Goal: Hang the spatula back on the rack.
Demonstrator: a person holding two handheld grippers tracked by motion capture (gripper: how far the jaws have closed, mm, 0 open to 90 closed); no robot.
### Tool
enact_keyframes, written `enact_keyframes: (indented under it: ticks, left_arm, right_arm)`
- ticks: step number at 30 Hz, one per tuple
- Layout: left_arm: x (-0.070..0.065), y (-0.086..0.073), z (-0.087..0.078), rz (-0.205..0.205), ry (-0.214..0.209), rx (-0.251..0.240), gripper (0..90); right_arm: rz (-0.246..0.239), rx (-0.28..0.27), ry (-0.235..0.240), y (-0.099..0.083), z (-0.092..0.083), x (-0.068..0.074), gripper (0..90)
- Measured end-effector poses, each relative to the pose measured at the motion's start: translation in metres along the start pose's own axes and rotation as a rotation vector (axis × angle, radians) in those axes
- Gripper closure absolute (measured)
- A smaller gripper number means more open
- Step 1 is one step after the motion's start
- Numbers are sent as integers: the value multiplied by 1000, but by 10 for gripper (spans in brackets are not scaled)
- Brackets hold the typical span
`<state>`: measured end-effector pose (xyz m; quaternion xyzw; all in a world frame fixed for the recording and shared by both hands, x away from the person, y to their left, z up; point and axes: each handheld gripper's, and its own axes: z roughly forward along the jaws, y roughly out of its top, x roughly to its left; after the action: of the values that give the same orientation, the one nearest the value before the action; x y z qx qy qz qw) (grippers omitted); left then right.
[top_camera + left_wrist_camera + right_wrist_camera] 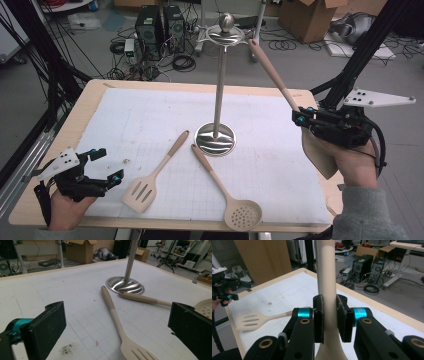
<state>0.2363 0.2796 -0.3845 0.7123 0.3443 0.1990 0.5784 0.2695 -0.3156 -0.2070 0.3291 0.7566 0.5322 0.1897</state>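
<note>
The right gripper (pixel 299 116) is clamped on a beige spatula's handle (pixel 272 73), holding it tilted in the air beside the steel stand (pixel 218 95), while the left gripper (pixel 111 166) rests with jaws apart at the table's (pixel 90 95) near corner.

The stand (pixel 216 90) is made of shiny, smooth metal; the held turner (pixel 325 272) looks like matt beige plastic, as do the slotted turner (pixel 145 186) and the skimmer (pixel 235 205); the worktop (pixel 90 100) is pale wood, covered by a matt white gridded mat (pixel 150 120); the jaws are lined with black, rough pads.
</note>
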Motion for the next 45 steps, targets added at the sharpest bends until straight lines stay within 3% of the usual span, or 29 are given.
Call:
enact_keyframes:
  ticks: [18, 45]
  left_arm:
    - [0, -1, -2, 1, 3, 4, 21]
    - [1, -3, -7, -3, 11, 2, 20]
  right_arm:
    - [9, -4, 25, -9, 11, -4, 782]
    - [-4, 51, 38, -14, 33, -8, 783]
